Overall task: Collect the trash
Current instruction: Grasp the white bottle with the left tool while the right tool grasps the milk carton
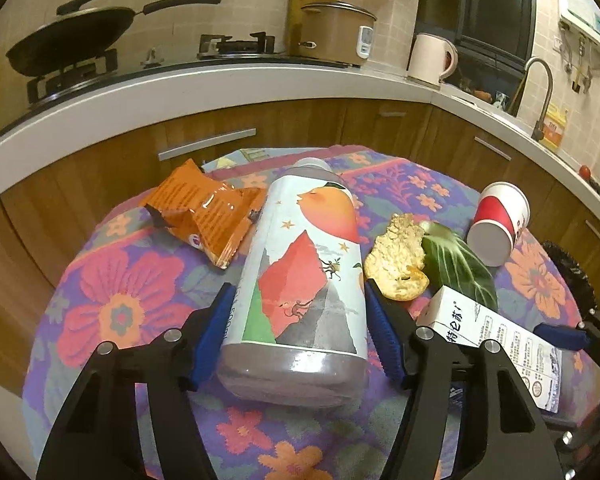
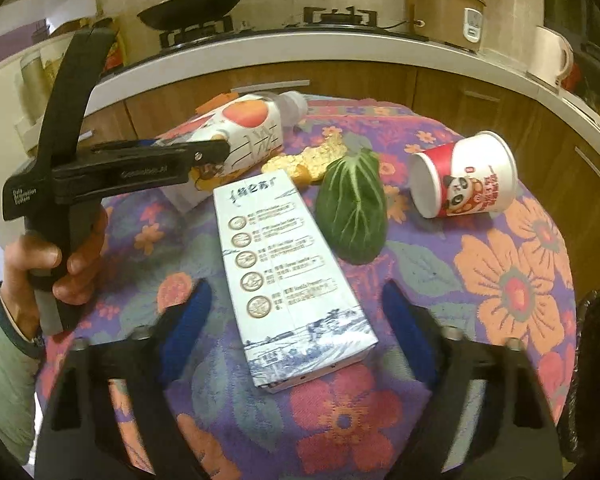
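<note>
The left gripper point(image 1: 296, 320) straddles the near end of one bottle point(image 1: 300, 280) lying mid-table, pads beside its sides; whether they press it I cannot tell. It looks empty, so probably light, smooth and a bit slippery; the flat sides suit the hold. The right gripper point(image 2: 296, 316) gapes around one carton point(image 2: 288, 272). Also one wrapper point(image 1: 208, 216), one peel point(image 1: 396, 260), one leaf point(image 2: 352, 208), one cup point(image 2: 468, 176).
</note>
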{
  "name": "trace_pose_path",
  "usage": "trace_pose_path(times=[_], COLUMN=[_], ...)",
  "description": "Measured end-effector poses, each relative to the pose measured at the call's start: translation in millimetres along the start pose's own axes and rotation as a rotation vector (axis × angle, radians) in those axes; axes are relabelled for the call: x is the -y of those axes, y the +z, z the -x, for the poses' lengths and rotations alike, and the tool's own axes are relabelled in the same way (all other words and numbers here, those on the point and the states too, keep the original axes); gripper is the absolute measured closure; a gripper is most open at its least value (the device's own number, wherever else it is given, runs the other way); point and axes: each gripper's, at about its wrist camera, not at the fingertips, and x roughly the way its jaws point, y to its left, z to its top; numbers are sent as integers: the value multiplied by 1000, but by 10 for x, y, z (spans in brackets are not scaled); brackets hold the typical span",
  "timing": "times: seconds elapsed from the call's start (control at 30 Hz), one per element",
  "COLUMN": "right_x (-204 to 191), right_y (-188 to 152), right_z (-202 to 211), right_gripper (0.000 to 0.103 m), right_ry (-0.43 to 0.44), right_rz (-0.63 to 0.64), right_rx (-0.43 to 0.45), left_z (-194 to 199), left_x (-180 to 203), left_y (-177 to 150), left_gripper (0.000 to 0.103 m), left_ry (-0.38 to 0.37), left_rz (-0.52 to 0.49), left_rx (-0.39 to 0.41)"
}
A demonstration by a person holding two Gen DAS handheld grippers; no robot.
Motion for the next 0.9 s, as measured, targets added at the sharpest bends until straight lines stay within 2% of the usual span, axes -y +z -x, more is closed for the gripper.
trace_pose_path(times=[0.2,0.27,0.37,0.47,0.67,0.9], right_x=[-11,-7,62,139,279,727], right_y=[-16,-34,-69,-125,-248,-338], right_z=[24,96,219,329,649,1212], right_gripper=[43,48,50,50,50,50], right_ry=[14,14,32,35,21,-53], right_rz=[4,1,-31,-64,-102,-180], right_rx=[-2,27,67,97,155,263], left_z=[33,95,280,426,657,843], left_x=[57,21,-21,5,180,655], left_y=[-15,-33,-73,-83,-59,80], left_gripper=[43,44,45,45,45,45], left_ry=[28,19,-10,-13,-58,-170], left_rz=[-12,16,63,68,65,32], left_rx=[3,16,53,80,128,193])
